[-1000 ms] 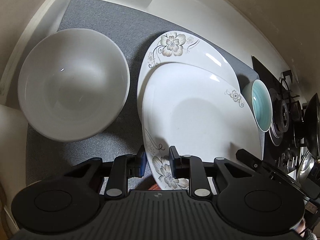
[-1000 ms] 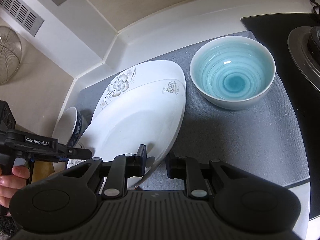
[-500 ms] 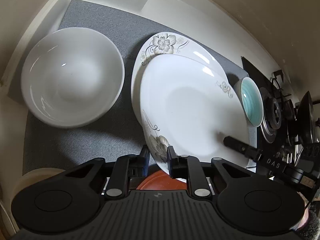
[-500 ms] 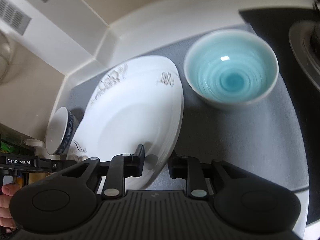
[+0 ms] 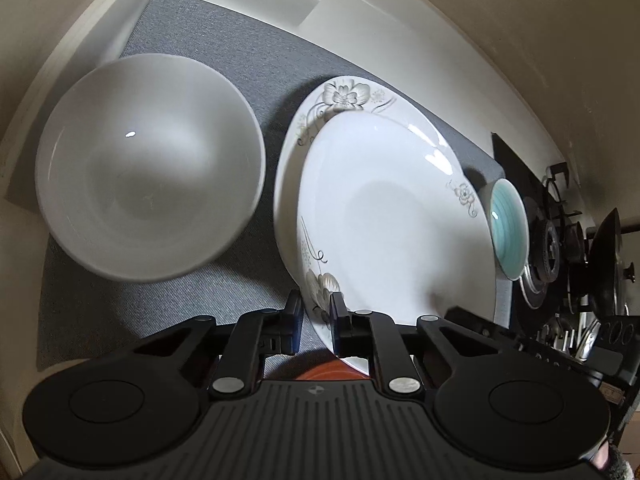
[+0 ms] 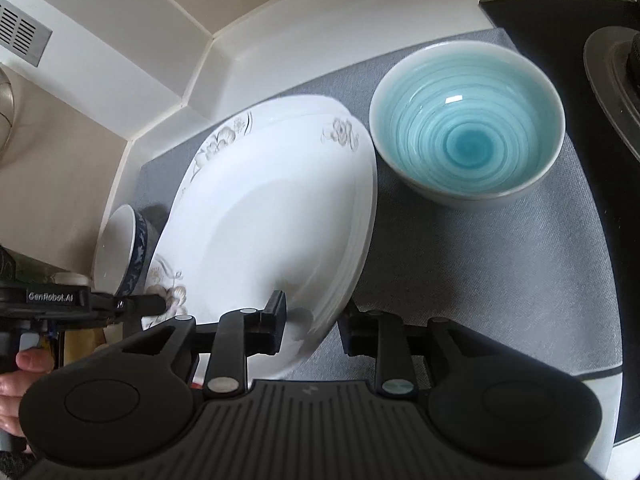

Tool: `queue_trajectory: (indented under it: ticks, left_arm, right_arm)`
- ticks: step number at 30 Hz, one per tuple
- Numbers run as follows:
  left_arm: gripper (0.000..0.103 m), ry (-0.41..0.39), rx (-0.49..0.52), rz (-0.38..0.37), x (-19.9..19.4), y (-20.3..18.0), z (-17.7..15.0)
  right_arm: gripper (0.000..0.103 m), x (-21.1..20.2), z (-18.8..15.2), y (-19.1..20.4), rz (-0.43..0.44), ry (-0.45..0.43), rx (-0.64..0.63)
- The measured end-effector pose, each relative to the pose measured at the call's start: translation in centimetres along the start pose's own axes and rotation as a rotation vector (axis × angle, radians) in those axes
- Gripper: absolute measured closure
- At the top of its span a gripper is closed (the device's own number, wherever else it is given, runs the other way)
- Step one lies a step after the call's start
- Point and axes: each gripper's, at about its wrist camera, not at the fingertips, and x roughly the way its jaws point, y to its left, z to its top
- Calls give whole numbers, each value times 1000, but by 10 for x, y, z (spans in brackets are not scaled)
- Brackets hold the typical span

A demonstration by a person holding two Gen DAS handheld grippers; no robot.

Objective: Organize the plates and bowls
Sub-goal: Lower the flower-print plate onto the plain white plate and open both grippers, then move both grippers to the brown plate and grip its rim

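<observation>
A white floral plate [image 5: 392, 216] rests stacked on a second floral plate [image 5: 292, 160] on the grey mat [image 5: 224, 56]. My left gripper [image 5: 316, 320] is shut on the top plate's near rim. In the right wrist view the top plate [image 6: 272, 208] lies between my right gripper's [image 6: 312, 324] spread fingers, which do not press it. A large white bowl [image 5: 148, 176] sits left of the plates. A teal bowl [image 6: 466, 136] sits right of them; it also shows in the left wrist view [image 5: 508, 228].
A blue-patterned white bowl [image 6: 120, 252] stands beyond the plates' left side. A gas stove [image 5: 560, 240] with pans lies to the right. An orange-red object [image 5: 324, 364] shows under my left gripper. White counter walls [image 6: 280, 40] bound the mat.
The top plate has shifted slightly over the lower plate. My right gripper's jaws have spread wider around the plate's rim. My left gripper keeps its hold.
</observation>
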Motion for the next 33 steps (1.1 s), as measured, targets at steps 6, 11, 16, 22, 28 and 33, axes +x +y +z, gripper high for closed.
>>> queue_trajectory:
  ticks: [6,11,16,22,28,33]
  left_arm:
    - [89,7,-15,-8,3,5,3]
    - [89,12,-9,-10,4,7,8]
    - [89,-2,26,4,-2,5,8]
    - [87,-2,97,0,5,-2,2]
    - [88,-20,149,86,-1,-13,9]
    - [86,16,185,76,-10,-21,-16]
  right_arm:
    - [72,2,-2,3,4,-9,14]
    - [73,-2,-6,14,-39,-25,-33]
    - [73,-12,-9,2,-64,-64,24]
    - [85,-6,-7,18,-112,-97,-53]
    - [84,-11,-18,25,-133,-49,-73]
    - [64,-21,-58,35,-122,30,-185]
